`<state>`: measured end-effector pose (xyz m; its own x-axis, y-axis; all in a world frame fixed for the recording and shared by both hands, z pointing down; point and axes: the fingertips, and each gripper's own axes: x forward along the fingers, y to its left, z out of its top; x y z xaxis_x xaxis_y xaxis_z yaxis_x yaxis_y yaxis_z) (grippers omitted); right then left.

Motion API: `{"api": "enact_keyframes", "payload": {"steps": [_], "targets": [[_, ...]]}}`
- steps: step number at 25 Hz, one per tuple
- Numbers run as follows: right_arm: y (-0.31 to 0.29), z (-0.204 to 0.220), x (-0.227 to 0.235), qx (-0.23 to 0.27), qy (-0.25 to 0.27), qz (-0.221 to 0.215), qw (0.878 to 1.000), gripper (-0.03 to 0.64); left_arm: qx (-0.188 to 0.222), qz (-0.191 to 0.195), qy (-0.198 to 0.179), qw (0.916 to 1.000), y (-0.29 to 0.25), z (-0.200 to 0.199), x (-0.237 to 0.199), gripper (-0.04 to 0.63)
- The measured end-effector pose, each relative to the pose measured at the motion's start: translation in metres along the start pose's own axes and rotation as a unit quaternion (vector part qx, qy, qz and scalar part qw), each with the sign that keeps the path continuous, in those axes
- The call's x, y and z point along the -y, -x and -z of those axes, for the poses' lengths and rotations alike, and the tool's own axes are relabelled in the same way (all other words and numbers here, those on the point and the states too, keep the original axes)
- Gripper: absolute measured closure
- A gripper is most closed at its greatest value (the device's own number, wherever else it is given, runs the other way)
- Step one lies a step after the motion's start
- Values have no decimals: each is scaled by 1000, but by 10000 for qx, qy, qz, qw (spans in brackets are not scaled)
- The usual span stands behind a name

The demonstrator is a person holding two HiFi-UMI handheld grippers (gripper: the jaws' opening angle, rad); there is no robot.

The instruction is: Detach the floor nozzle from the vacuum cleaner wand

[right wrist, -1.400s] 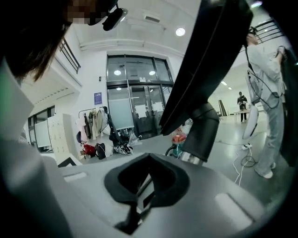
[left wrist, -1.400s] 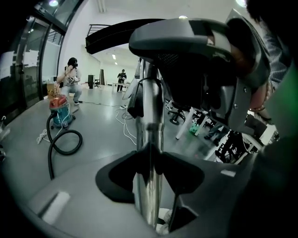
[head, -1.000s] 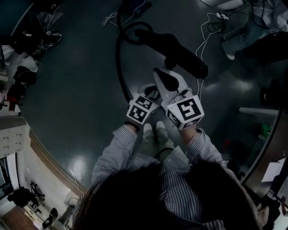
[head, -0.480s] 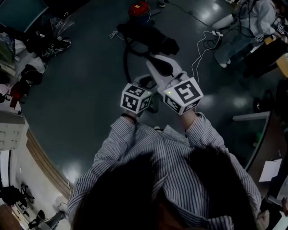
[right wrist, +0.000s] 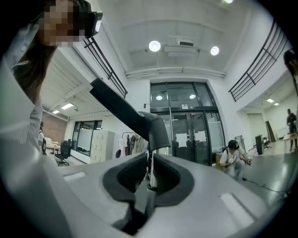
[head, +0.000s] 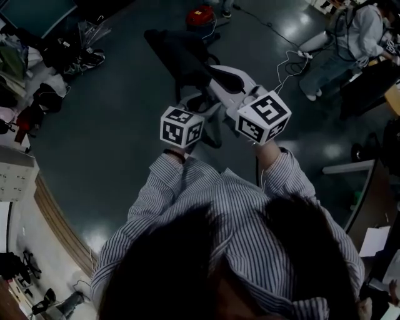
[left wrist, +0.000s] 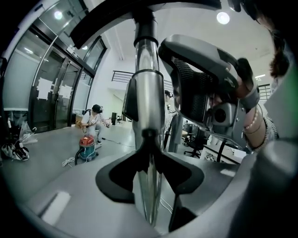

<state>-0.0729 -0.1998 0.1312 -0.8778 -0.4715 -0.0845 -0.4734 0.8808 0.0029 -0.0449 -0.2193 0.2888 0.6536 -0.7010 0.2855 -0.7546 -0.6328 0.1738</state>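
A chrome wand [left wrist: 148, 97] stands upright between the jaws of my left gripper [left wrist: 149, 139], which is shut on it. The black floor nozzle [head: 178, 50] sits on the wand's far end, raised off the floor, and spreads across the top of the left gripper view as the nozzle [left wrist: 139, 11]. My right gripper [right wrist: 150, 160] holds a thin chrome part just below the nozzle's black neck [right wrist: 153, 128]. Its jaws have just been opening slightly, with the pads still against that part. Seen from the head, both grippers are held up side by side: left gripper [head: 201, 101], right gripper [head: 220, 74].
A red canister vacuum [head: 201, 14] with a cable lies on the dark floor beyond the nozzle; it shows too as the canister [left wrist: 87, 146]. A person [head: 350, 31] crouches at the far right. Bags and clutter [head: 50, 56] line the left side. Lockers [right wrist: 100, 146] and glass doors stand behind.
Both grippers have risen together, lifting the wand and the black nozzle up off the floor and nearer the head. The nozzle's far end now points further away.
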Motion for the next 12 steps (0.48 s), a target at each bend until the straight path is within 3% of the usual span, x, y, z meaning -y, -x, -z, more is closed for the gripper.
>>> {"api": "enact_keyframes", "payload": {"steps": [5,7,8,12], "targets": [[0,-16,0,-36,191,-231,9995,522,36,45,-21,10000,3,1,1,414],[1,-21,1,-50,230,-244,9994,418,37,44,-54,10000,6,2,0,414],[1,-24,2,-52,249,-246,9994,397,24,44,-86,10000,7,3,0,414],[-10,-41,9,-43,422,-323,9986,371,-132,84,-279,9995,4,9,4,414]]}}
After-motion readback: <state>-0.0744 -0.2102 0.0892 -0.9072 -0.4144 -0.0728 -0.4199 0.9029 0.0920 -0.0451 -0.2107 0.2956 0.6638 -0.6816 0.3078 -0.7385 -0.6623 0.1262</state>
